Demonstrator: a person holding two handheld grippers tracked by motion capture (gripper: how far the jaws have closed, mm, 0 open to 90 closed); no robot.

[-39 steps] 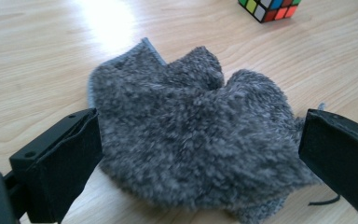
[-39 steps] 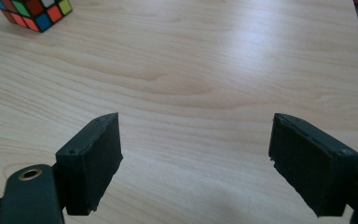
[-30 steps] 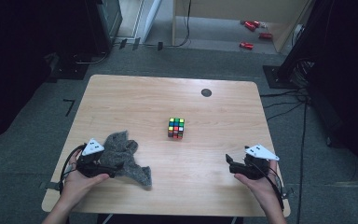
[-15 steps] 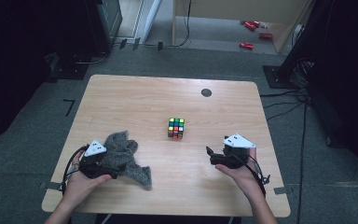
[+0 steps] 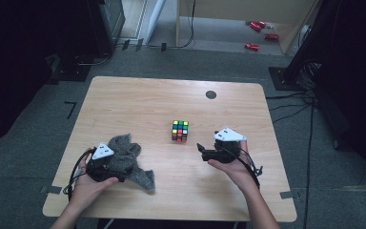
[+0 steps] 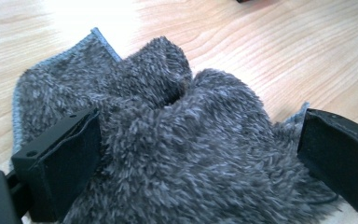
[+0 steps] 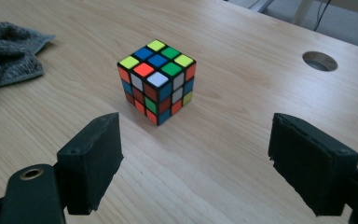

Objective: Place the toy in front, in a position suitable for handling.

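There is one colour cube [image 5: 180, 130] and one fuzzy grey cloth [image 5: 129, 158] on one wooden table [image 5: 138, 102]. The table has one round hole [image 5: 211, 94] near its far edge. The floor around it is grey, and three small red things [image 5: 259, 32] lie on it far back.

The right gripper [image 5: 201, 150] is near the cube, just to its right and a little closer to the person. Its jaws are spread wide (nothing is between them), and the cube [image 7: 157, 80] sits apart in front of them.

The left gripper [image 5: 119, 172] rests on the cloth. Its jaws stand wide with the bunched cloth [image 6: 186, 154] filling the gap between them, and I cannot tell if they squeeze it.
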